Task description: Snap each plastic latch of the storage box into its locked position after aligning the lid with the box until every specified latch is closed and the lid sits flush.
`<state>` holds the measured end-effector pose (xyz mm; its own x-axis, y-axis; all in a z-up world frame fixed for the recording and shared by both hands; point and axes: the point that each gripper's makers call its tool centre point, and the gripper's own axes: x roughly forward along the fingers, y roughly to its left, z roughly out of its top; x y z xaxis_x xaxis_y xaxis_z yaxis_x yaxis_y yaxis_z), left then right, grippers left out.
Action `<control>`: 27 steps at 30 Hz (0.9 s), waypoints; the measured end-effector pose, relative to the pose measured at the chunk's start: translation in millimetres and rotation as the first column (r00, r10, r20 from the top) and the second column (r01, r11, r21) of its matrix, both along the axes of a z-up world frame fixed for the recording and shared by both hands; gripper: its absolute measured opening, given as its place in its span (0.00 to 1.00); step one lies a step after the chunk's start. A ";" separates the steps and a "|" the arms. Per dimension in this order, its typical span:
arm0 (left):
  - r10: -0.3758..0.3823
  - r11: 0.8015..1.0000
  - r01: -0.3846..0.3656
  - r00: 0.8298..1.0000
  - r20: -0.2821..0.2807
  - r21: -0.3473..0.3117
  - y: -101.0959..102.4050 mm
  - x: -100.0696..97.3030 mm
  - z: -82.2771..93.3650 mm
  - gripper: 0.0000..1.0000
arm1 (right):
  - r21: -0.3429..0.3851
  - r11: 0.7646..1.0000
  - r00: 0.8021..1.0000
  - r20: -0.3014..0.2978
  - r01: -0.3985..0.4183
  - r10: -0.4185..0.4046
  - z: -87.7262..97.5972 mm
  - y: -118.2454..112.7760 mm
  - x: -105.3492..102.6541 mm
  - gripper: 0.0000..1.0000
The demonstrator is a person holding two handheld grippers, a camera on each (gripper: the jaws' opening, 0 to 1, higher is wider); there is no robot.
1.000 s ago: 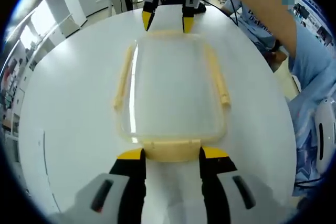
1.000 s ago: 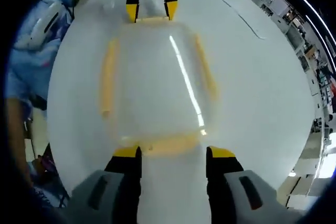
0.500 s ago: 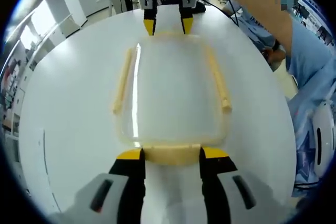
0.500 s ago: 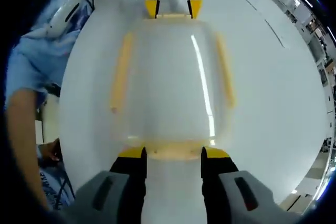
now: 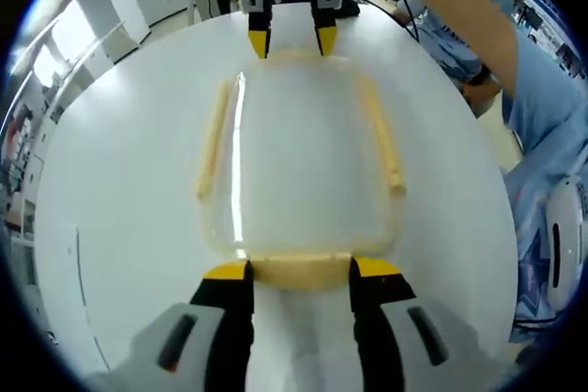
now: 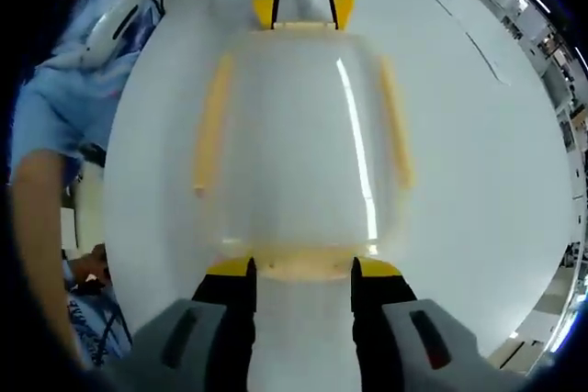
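The clear rectangular plastic storage box (image 5: 303, 172) sits mid-table on the round white table (image 5: 119, 181); the left gripper (image 5: 299, 268) and the right gripper (image 6: 301, 267) stand spread, straddling its cream end latches (image 5: 300, 270), gripping nothing; uneven pressing could skid the box or leave the lid (image 6: 299, 144) askew

One storage box (image 5: 301, 167) sits on one round white bench (image 5: 110, 181), with one clear lid (image 6: 299, 140) on top of it.

Four yellow latches can be counted around the box: one long side latch (image 5: 213, 140) on one flank, one long side latch (image 5: 381, 144) on the opposite flank, one end latch (image 5: 300, 270) at the near end, and one end latch (image 5: 294, 56) at the far end.

Two grippers are at the box: the left gripper (image 5: 300, 274) at one end, the right gripper (image 6: 300, 271) at the other, each with two yellow-tipped jaws standing apart on either side of an end latch.

One person in a blue top (image 5: 542, 126) stands beside the bench.
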<state>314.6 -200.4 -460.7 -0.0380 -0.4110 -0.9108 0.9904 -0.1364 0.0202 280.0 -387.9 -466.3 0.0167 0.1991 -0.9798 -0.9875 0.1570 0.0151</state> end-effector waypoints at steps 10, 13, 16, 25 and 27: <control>0.011 0.997 -0.011 1.000 0.010 0.076 -1.6 -0.3 -0.4 0.41 | -0.021 1.000 1.000 -0.003 0.007 -0.007 1.3 -2.1 0.7 0.40; 0.012 0.995 -0.014 1.000 0.013 0.097 -1.7 -0.7 -0.7 0.40 | -0.032 0.999 1.000 -0.004 0.005 -0.005 1.2 -2.2 1.2 0.39; 0.008 0.994 -0.010 1.000 0.014 0.110 -0.4 -0.1 -0.8 0.40 | -0.040 0.999 1.000 -0.006 0.005 -0.006 1.3 -2.5 1.7 0.39; -0.008 0.995 0.007 1.000 0.010 0.104 2.5 0.3 -0.6 0.40 | -0.089 0.996 1.000 -0.004 0.016 -0.016 2.0 -2.5 2.3 0.39; -0.007 0.997 0.006 1.000 0.005 0.079 3.5 0.4 -0.1 0.40 | -0.096 0.995 1.000 0.008 0.022 -0.021 2.8 -2.3 -0.1 0.38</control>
